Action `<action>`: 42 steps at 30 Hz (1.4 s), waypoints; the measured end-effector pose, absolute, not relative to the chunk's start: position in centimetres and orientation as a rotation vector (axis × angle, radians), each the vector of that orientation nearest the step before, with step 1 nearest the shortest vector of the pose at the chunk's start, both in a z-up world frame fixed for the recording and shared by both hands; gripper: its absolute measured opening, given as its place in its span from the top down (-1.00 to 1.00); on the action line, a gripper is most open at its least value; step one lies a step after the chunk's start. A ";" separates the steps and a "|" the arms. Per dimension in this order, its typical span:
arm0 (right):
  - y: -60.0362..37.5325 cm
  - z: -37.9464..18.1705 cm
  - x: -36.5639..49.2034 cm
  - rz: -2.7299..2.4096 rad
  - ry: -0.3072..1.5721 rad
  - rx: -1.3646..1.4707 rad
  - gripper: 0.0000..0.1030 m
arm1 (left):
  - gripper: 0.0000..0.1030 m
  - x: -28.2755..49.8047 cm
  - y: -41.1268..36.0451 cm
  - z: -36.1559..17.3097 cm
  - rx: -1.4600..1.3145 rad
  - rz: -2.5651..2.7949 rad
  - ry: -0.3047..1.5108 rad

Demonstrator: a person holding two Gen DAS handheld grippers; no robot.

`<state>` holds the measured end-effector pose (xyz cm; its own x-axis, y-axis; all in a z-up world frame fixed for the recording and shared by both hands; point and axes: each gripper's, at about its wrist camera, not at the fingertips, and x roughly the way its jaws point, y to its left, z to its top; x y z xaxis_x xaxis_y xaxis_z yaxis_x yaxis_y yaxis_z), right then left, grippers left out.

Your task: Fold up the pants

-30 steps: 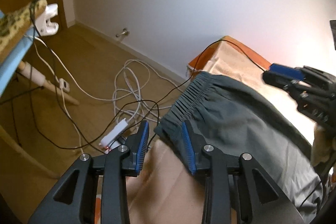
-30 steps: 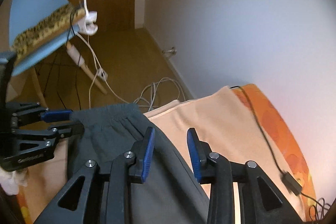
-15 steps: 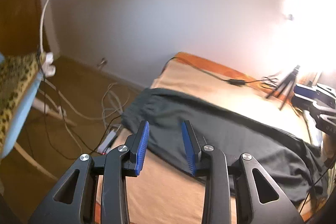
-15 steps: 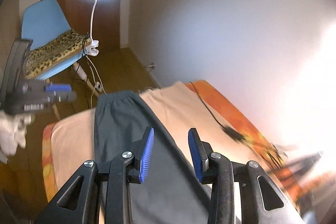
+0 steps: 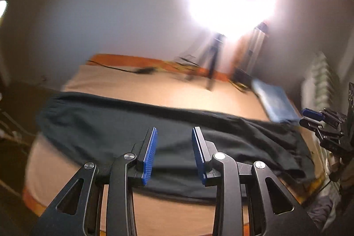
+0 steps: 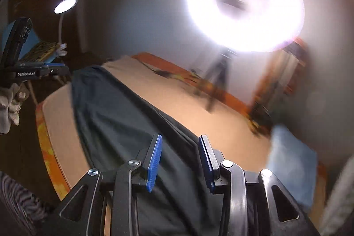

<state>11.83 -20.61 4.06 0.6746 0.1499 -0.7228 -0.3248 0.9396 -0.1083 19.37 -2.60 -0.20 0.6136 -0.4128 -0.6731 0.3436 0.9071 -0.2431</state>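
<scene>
Progress: we judge the fold at an early or middle point. The pants [image 5: 154, 125] lie stretched full length across the bed [image 5: 177, 90], apparently one leg over the other in a single long band, though we cannot be sure of that. No crosswise fold shows yet.
Left to do: bring the cuffs toward the waistband, likely once or twice more, and flatten the stack.
Left gripper [image 5: 173, 152]: jaws apart, nothing between them, held above the middle of the pants and not touching the cloth.
Right gripper [image 6: 180, 160]: jaws apart too and empty, hovering over the pants nearer the leg end.
Where the pants are: on the peach sheet, waistband [image 5: 55, 103] toward the left end of the bed, leg ends [image 5: 296, 156] near the right edge.
Pants cloth: dark grey-green, thin and matte; gathered elastic at the waist, loose rumples at the leg end, smooth through the middle.
Bed cover: pale peach, flat, with an orange patterned border [image 6: 47, 147].
Gripper pads [image 5: 150, 152]: ribbed blue strips on black angular fingers with silver pivot bolts.
Other things: a folded blue cloth [image 6: 292, 160] at the far corner; a ring light [image 6: 243, 6] on a tripod glares, and motion blur softens the background.
</scene>
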 end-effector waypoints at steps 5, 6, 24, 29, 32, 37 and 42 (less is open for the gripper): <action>-26.7 3.3 7.3 0.174 0.808 -0.187 0.32 | 0.40 18.0 -10.1 -2.0 -0.041 -0.557 0.851; -28.0 2.9 6.1 0.152 0.816 -0.179 0.32 | 0.40 17.8 -11.6 -2.5 -0.030 -0.581 0.865; -40.0 -1.5 -6.6 0.245 0.971 -0.193 0.32 | 0.40 11.5 -23.0 -10.3 0.119 -0.758 1.071; -39.4 -4.4 -7.5 0.306 1.005 -0.271 0.32 | 0.40 11.7 -23.7 -12.1 0.147 -0.753 1.116; -38.9 -5.5 -7.5 0.331 1.007 -0.294 0.32 | 0.40 12.1 -23.6 -12.7 0.147 -0.740 1.129; -38.2 -6.4 -6.8 0.345 1.014 -0.364 0.31 | 0.40 12.1 -23.6 -12.8 0.145 -0.747 1.132; -37.3 -7.0 -6.3 0.366 0.998 -0.431 0.38 | 0.40 12.2 -23.7 -12.9 0.150 -0.752 1.132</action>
<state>-6.27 -37.33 -6.97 0.4940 0.0986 -0.8639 -0.4834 0.8570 -0.1785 12.18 -23.72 -12.92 0.2123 -0.4660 -0.8589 0.6111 0.7492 -0.2555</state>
